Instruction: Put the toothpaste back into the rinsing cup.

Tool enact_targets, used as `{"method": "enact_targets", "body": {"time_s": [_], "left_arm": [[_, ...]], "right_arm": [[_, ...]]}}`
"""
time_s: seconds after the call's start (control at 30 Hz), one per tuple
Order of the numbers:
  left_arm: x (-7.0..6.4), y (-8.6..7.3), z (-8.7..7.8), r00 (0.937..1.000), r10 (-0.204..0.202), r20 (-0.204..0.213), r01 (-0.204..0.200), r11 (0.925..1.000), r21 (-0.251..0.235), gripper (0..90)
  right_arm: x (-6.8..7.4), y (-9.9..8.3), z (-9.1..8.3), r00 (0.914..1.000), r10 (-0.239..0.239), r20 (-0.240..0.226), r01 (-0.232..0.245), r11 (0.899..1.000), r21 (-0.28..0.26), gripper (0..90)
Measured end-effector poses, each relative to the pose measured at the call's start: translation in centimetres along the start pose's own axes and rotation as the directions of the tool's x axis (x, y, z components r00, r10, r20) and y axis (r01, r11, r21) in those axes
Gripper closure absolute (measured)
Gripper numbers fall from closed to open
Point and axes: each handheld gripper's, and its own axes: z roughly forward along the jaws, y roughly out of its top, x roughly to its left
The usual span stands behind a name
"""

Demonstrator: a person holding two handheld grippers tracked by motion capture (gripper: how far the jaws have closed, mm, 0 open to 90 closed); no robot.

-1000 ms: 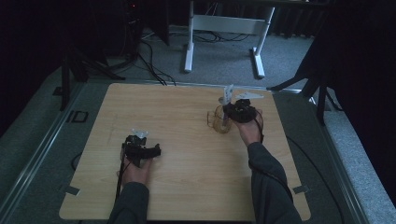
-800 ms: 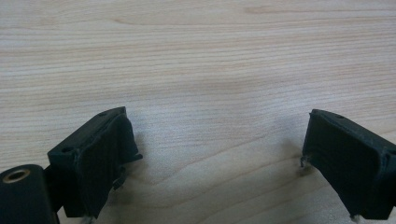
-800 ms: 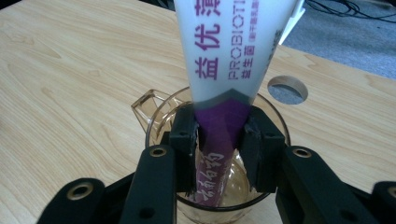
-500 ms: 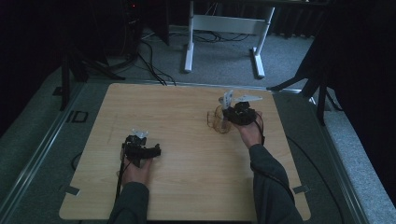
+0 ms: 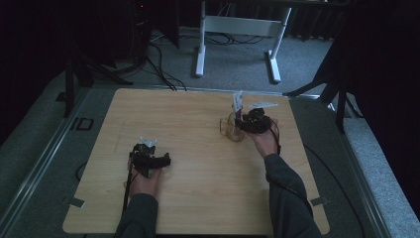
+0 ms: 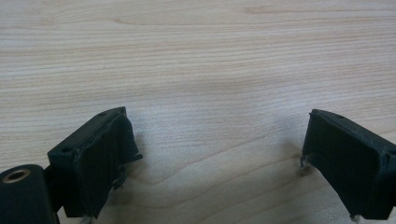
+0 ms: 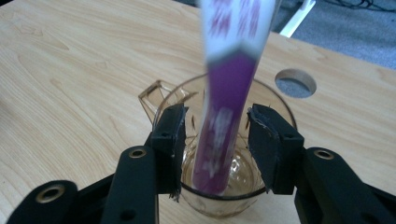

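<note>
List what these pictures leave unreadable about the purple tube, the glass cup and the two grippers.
- Purple tube: its print is blurred and its top is cut off by the upper edge in the right gripper view.
- Glass cup: its base is cut off by the lower edge there; in the high view it is small and dim.
- Right gripper: whether the pads touch the tube is unclear.
- Left gripper: jaw tips cut off below.
</note>
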Motion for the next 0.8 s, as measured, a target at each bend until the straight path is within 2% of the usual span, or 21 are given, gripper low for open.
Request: {"method": "enact_targets", "body": {"time_s": [0.03,0.1,0.37,0.53,0.63,0.7,0.73,0.8], "left_arm": [[0.0,0.0,0.0,1.0000,0.000,0.000,0.000,1.0000,0.000,7.4],[0.0,0.0,0.0,1.0000,0.000,0.000,0.000,1.0000,0.000,7.4],[0.0,0.0,0.0,1.0000,0.000,0.000,0.000,1.0000,0.000,7.4],[0.0,0.0,0.0,1.0000,0.001,0.000,-0.001,1.0000,0.000,7.4],[0.0,0.0,0.0,1.0000,-0.001,0.000,0.001,1.0000,-0.001,7.4],[0.0,0.0,0.0,1.0000,0.001,0.000,-0.001,1.0000,0.000,7.4],[0.0,0.0,0.0,1.0000,0.001,0.000,-0.001,1.0000,0.000,7.4],[0.0,0.0,0.0,1.0000,0.001,0.000,-0.001,1.0000,0.000,7.4]], "right_arm": [[0.0,-0.1,0.0,0.9999,0.008,0.010,-0.008,1.000,-0.009,55.9],[-0.2,-0.3,0.0,0.9997,0.025,-0.003,-0.026,1.000,-0.012,55.1],[-0.1,-0.5,-0.7,0.9997,0.022,0.007,-0.021,0.999,-0.038,52.9],[0.4,-1.2,-2.3,0.9999,0.014,-0.004,-0.014,0.994,-0.105,48.7],[0.8,-3.2,-3.7,0.9998,0.008,-0.016,-0.010,0.992,-0.127,47.5],[0.7,-4.8,-4.3,0.9999,0.011,-0.013,-0.012,0.992,-0.123,46.4],[0.5,-5.9,-4.6,0.9999,0.017,-0.001,-0.017,0.993,-0.113,46.2],[0.0,-8.6,-5.2,0.9973,0.060,0.043,-0.056,0.994,-0.090,46.1]]}}
